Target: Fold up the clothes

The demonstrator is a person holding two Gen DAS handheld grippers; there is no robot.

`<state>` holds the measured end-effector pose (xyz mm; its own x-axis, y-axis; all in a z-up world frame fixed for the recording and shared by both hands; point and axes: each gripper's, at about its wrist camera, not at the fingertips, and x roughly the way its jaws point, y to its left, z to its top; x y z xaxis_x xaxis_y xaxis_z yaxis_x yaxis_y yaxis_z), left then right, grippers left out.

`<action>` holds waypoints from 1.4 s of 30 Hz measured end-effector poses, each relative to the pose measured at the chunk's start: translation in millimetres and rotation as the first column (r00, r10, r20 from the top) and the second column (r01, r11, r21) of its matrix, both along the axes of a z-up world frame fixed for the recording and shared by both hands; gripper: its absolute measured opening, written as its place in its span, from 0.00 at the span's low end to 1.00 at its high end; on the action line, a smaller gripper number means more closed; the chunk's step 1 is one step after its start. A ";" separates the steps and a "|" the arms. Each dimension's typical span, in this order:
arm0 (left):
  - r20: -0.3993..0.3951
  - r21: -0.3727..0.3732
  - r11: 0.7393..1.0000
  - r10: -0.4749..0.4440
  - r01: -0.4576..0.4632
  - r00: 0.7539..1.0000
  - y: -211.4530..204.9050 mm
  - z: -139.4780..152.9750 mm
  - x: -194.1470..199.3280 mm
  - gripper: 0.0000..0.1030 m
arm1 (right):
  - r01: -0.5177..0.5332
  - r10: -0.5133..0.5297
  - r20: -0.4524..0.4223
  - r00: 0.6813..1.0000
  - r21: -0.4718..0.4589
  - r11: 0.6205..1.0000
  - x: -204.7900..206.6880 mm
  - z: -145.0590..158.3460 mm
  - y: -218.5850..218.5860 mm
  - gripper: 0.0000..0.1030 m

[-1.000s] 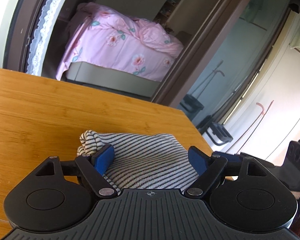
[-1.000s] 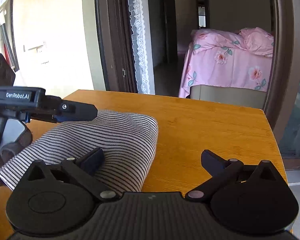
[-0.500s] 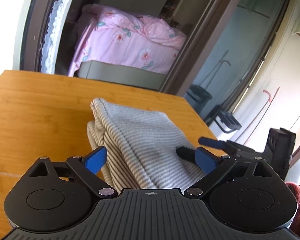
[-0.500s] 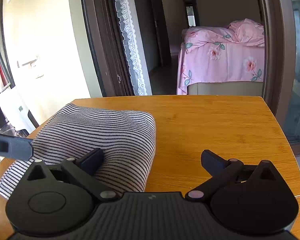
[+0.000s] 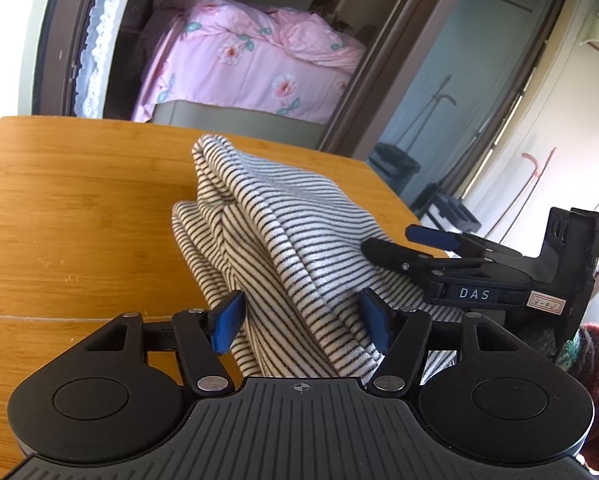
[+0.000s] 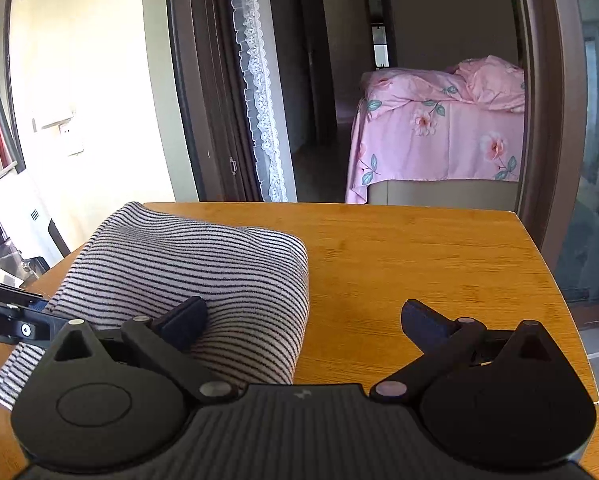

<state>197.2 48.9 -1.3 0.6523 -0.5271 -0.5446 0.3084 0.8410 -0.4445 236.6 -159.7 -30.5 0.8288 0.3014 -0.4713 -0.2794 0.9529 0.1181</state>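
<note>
1. Gathering the striped garment (image 5: 299, 240) with the left gripper (image 5: 301, 322): jaws about half open, blue pads on either side of a raised bundle of several stacked layers, neither pad plainly biting in (so more a loose bracket than a firm hold).
2. Lying toward the near left corner of the bench (image 6: 419, 248) in the right wrist view, already doubled into a thick pad, rounded fold edge facing the middle of the bench, near end spilling toward the front edge.
3. Holding the right gripper (image 6: 303, 322) wide open, gripping nothing; left finger resting on top of the cloth, right finger over bare wood.
4. Fitting either a fold being tidied or a finished one being squared up; hard to say which.
5. Doing it well, on this reading: closing only once all layers sit between the pads, keeping the stack edges level, pressing down with the right gripper's finger to stop the top layer sliding, keeping the loose near end from dragging over the front edge.
6. Hidden or unclear:
   - near end of the garment, behind both gripper bodies;
   - kind of garment and whether sleeves are tucked in, impossible to tell;
   - underside layers and how neatly they align;
   - hands themselves, out of view apart from a dark red sleeve (image 5: 597, 364) at the right edge of the left wrist view.
</note>
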 end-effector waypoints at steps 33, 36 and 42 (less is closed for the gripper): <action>0.038 0.025 0.998 0.049 -0.050 0.998 -7.4 15.3 68.4 0.71 | -0.150 0.150 -0.064 0.987 -0.001 0.989 -25.6 -3.2 21.9 1.00; 0.102 0.078 0.995 0.054 -0.062 0.993 -8.1 34.3 44.0 0.89 | -0.150 0.149 -0.057 0.987 -0.011 0.989 -26.9 -3.0 23.9 1.00; 0.046 0.101 0.994 0.028 -0.032 0.999 -2.7 26.8 14.6 0.92 | -0.145 0.144 -0.057 0.988 -0.008 0.989 -30.9 -2.8 24.1 1.00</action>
